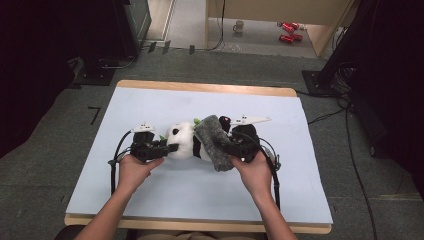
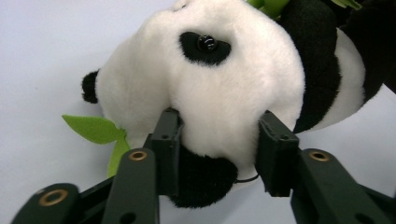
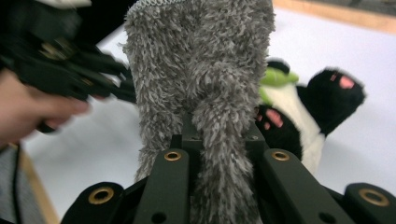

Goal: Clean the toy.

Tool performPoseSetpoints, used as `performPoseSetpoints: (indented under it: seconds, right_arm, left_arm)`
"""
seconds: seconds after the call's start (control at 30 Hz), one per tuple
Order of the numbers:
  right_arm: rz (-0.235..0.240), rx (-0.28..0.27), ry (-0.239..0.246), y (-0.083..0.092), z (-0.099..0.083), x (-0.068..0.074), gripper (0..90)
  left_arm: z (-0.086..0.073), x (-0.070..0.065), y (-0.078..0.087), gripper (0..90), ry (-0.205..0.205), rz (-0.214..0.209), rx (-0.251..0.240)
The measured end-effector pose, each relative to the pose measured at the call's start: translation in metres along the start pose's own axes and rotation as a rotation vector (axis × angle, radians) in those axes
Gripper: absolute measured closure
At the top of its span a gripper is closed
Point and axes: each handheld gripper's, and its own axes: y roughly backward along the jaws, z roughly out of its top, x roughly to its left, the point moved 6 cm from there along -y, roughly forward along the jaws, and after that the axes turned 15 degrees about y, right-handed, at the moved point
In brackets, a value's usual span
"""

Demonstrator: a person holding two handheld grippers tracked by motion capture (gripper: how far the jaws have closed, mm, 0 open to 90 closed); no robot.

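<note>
While the panda toy (image 2: 210, 79) is pinched at its head by the left gripper (image 2: 219, 135) mid-table, a grey fuzzy cloth (image 3: 201, 79) is clamped by the right gripper (image 3: 219, 140); draping over the toy is judged unfinished.

left claw (image 1: 169, 148) jaws partly spread, right claw (image 1: 226, 148) clamped
</note>
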Motion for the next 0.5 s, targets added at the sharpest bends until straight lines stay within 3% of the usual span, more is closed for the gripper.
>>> performPoseSetpoints:
  seconds: [0.2,0.4,0.5]
  right_arm:
    - [-0.017,0.04,0.008,-0.024,-0.014,-0.003,79.2]
    - [-0.038,0.028,-0.005,-0.024,-0.013,-0.015,79.2]
    - [-0.041,0.025,-0.02,-0.023,-0.013,-0.021,79.2]
  left_arm:
    - [0.002,0.0,0.003,43.5,-0.028,-0.029,-0.029]
    - [0.006,0.001,0.013,40.1,-0.084,-0.051,-0.044]
    - [0.006,0.007,0.019,39.2,-0.139,-0.023,-0.034]
